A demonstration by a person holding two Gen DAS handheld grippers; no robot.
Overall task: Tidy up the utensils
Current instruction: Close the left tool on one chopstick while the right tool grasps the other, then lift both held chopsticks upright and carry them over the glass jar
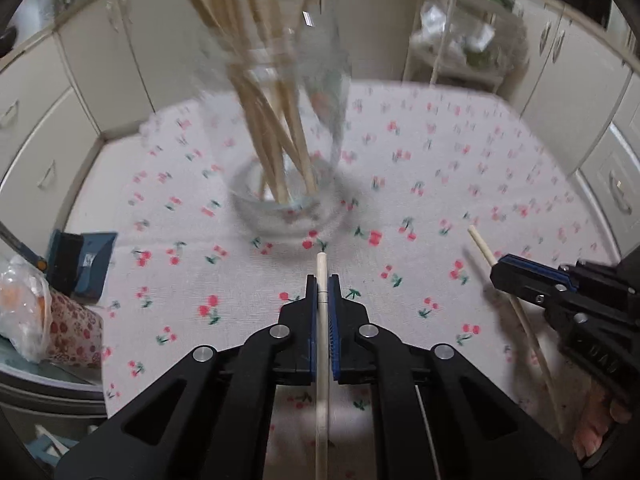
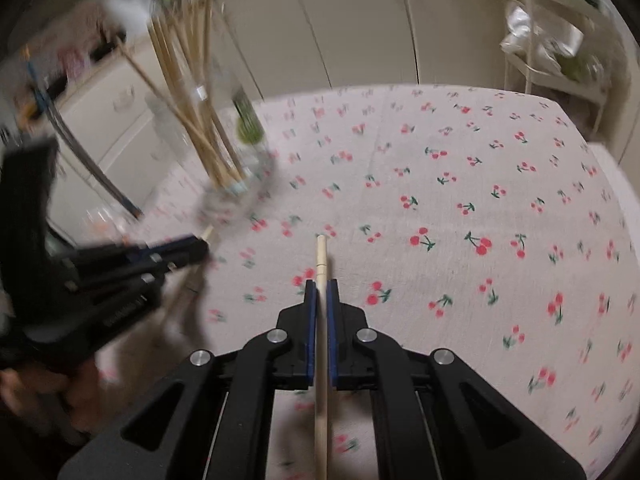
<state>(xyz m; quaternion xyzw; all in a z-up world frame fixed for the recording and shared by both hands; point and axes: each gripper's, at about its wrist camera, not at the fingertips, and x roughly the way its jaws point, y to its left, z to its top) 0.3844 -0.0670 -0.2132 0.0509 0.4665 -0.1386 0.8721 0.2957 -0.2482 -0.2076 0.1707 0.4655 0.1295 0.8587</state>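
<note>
The left gripper (image 1: 322,284) and right gripper (image 2: 321,286) each clamp one pale wooden chopstick (image 1: 321,276) lengthwise, tip protruding forward, presumably for insertion into the clear glass jar (image 1: 280,184) of chopsticks on the cherry-print tablecloth (image 1: 440,184).

Cherry-print tablecloth (image 1: 440,184); cream cabinets (image 1: 100,60) behind; white shelf rack (image 1: 452,40) right; blue box (image 1: 82,266) left.

Glass jar (image 1: 288,184) of chopsticks (image 1: 256,92) on tablecloth (image 1: 440,168), cabinets (image 1: 100,52) behind.
</note>
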